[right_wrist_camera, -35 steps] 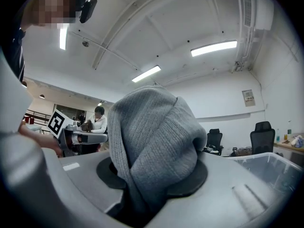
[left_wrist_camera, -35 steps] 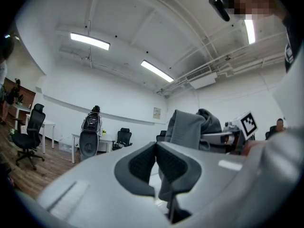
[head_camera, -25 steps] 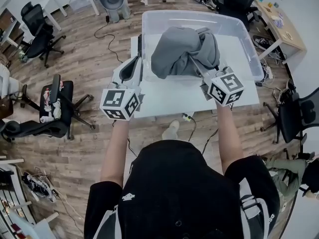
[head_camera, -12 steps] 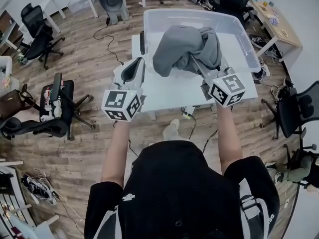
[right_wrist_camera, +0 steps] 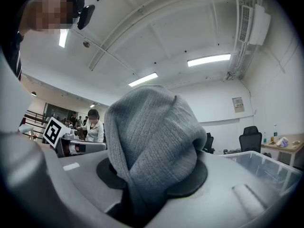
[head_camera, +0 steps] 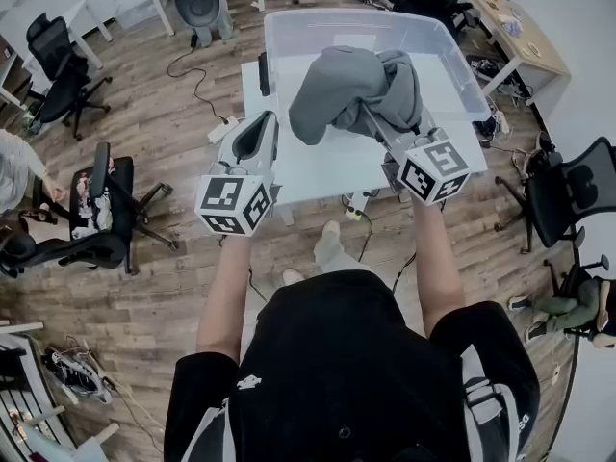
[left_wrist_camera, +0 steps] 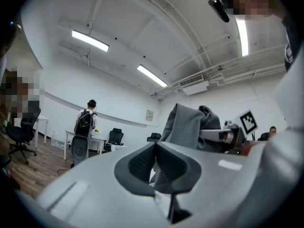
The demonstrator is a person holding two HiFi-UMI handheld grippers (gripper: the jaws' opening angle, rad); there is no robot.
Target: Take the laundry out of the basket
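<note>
Setting: open office with a wood floor (head_camera: 164, 258) and swivel chairs (head_camera: 96, 205) standing about; a white table (head_camera: 327, 176) lies below and just beyond both pairs of fingers.
Basket (head_camera: 462, 75): clear plastic tub on the table's far half, past the fingertips of both grippers. What I can see of its inside around the cloth looks bare.
Laundry: one grey knitted garment (head_camera: 351, 89), bunched and raised off the table. Its bulk sits beyond and above the right fingertips, over the basket's near wall. It is to the right of the left fingertips and apart from them.
Right gripper (head_camera: 377, 121): fingers (right_wrist_camera: 194, 175) clenched on a thick fold of the knit, which fills the gap and swells out past the tips.
Left gripper (head_camera: 262, 121): fingers (left_wrist_camera: 137, 163) pressed together on nothing, held level beside the cloth.
Handling: I judge it soft, limp and fairly light. The ribbed knit should give the pads good friction, so a slip seems unlikely. It will stretch and sag, and loose ends will trail.
Hold point: a gathered fold near the middle, as the right fingers have it. For a second hold I would take the drooping lobe nearest the left fingertips, to share the weight.
Stage: lifted, not yet set down. I cannot tell whether the lowest hem is clear of the rim.
Risk: a trailing edge catching the basket wall and dragging the tub along.
</note>
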